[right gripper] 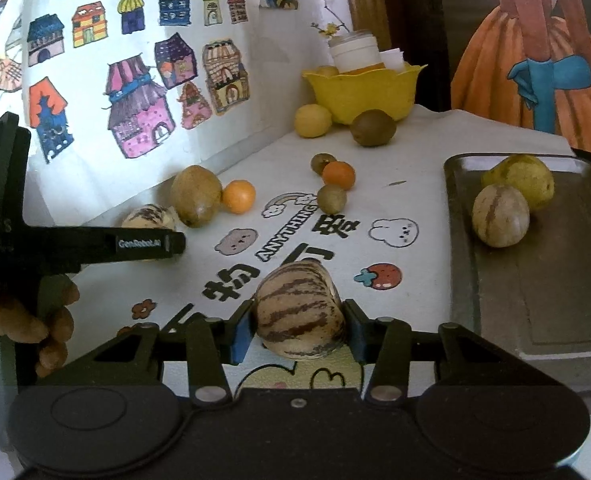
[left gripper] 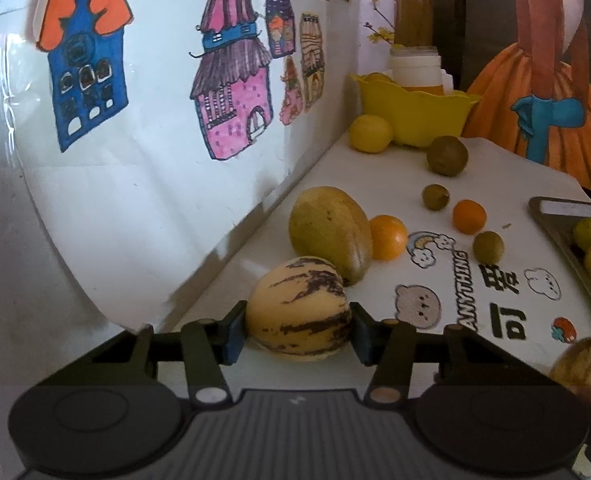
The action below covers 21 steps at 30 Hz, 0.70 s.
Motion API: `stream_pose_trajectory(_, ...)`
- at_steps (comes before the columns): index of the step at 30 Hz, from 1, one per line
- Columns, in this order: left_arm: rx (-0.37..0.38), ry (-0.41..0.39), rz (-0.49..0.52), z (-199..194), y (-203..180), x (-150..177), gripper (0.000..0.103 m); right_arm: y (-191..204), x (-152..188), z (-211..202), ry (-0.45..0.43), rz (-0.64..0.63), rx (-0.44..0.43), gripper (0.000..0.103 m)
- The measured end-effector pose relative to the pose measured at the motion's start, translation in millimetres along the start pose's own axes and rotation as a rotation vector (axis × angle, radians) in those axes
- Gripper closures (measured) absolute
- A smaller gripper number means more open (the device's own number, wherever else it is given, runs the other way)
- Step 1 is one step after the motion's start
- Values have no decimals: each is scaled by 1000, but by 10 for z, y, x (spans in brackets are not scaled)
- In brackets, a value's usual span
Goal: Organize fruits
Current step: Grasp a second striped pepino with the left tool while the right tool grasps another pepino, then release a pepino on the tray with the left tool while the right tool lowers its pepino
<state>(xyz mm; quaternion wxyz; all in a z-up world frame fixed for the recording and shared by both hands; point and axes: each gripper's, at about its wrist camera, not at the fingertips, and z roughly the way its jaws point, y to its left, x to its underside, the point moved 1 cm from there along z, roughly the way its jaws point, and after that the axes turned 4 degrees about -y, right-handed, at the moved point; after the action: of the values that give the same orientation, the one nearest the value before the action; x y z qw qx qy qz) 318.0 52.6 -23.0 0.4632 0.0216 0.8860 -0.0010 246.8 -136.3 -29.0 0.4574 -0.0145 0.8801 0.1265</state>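
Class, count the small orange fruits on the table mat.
2: one orange touching the big brown-green fruit near the wall, another orange mid-mat among three small brown fruits. The yellow bowl may hide more.

Fruits on tablecloth, 2 gripped.
Striped melon [left gripper: 300, 309] betw left gripper [left gripper: 295, 326] pads; second striped melon [right gripper: 300, 312] in right gripper [right gripper: 298, 326]. Tray [right gripper: 535, 280] holds striped melon [right gripper: 500, 221] + yellow-green fruit [right gripper: 521, 179], touching.
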Motion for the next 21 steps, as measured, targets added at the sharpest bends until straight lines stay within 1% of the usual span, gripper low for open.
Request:
stream_pose_trajectory(8, 69, 19, -3, -168, -79, 88, 47, -33, 44, -102, 3, 3, -39, 55)
stream_pose_trajectory(11, 115, 23, -9, -232, -136, 129, 47, -86, 64, -171, 5, 20, -49, 55)
stream_pose_trajectory(14, 142, 22, -2, -304, -217, 175, 47, -177, 89, -272, 3, 39, -59, 55)
stream_pose_trajectory(21, 230, 26, -5, -425, -455, 240, 47, -443, 119, -654, -51, 53, -75, 55)
